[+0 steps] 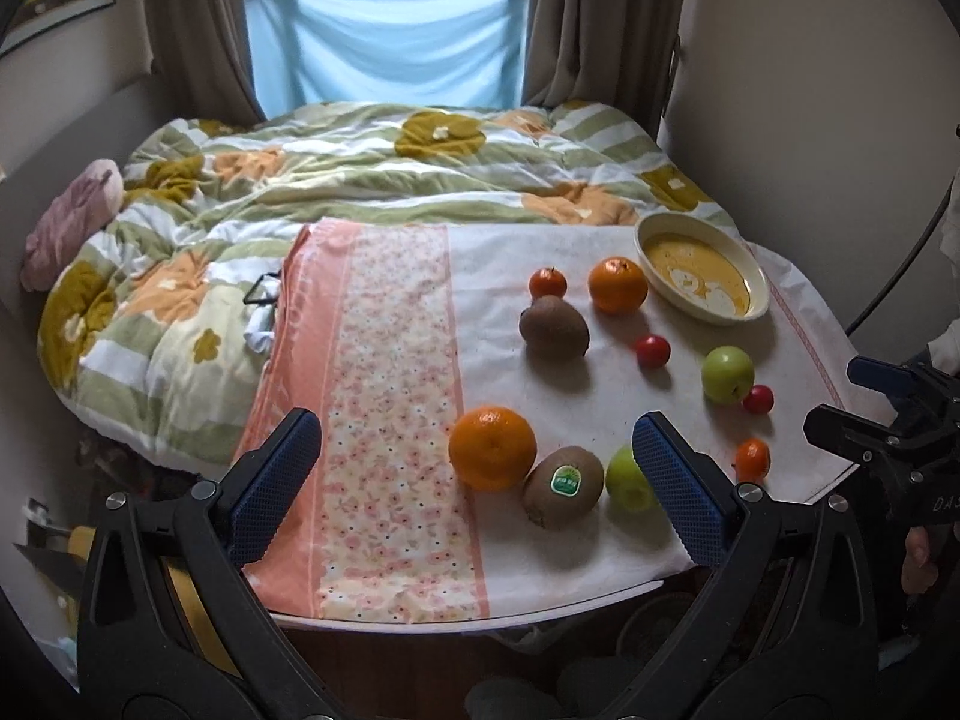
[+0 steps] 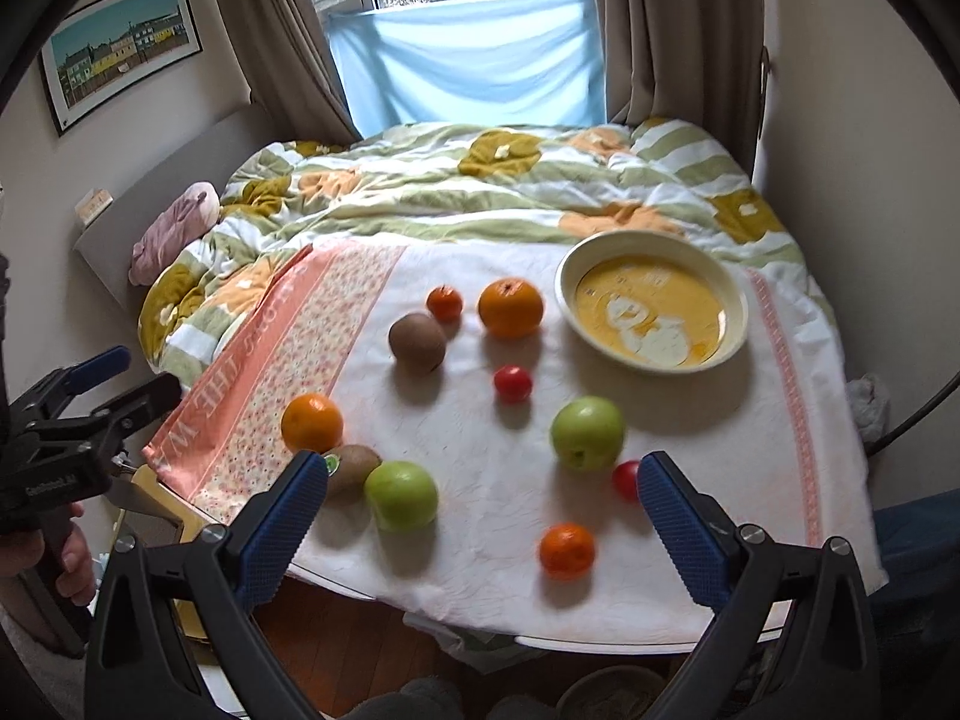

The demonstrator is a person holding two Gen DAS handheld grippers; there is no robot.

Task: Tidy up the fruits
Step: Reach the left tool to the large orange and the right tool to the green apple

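Observation:
Fruits lie on a cloth-covered table [image 2: 690, 480]: two oranges [image 2: 510, 308] [image 2: 312, 422], two kiwis [image 2: 417, 342] [image 2: 351, 467], two green apples [image 2: 587, 433] [image 2: 401, 495], two small tangerines [image 2: 444, 302] [image 2: 566, 550] and two red tomatoes [image 2: 513, 383] [image 2: 626, 479]. An empty yellow bowl [image 2: 652, 300] stands at the far right. My left gripper [image 1: 480, 480] is open and empty, above the near edge by an orange [image 1: 492, 447], a stickered kiwi [image 1: 563, 485] and an apple [image 1: 627, 480]. My right gripper [image 2: 480, 516] is open and empty over the near fruits.
A bed with a flowered quilt [image 2: 510, 192] lies behind the table, with a pink pillow [image 2: 174, 228] at its left. Curtains and a window stand beyond. The table's near edge [image 2: 600, 639] drops to a wooden floor.

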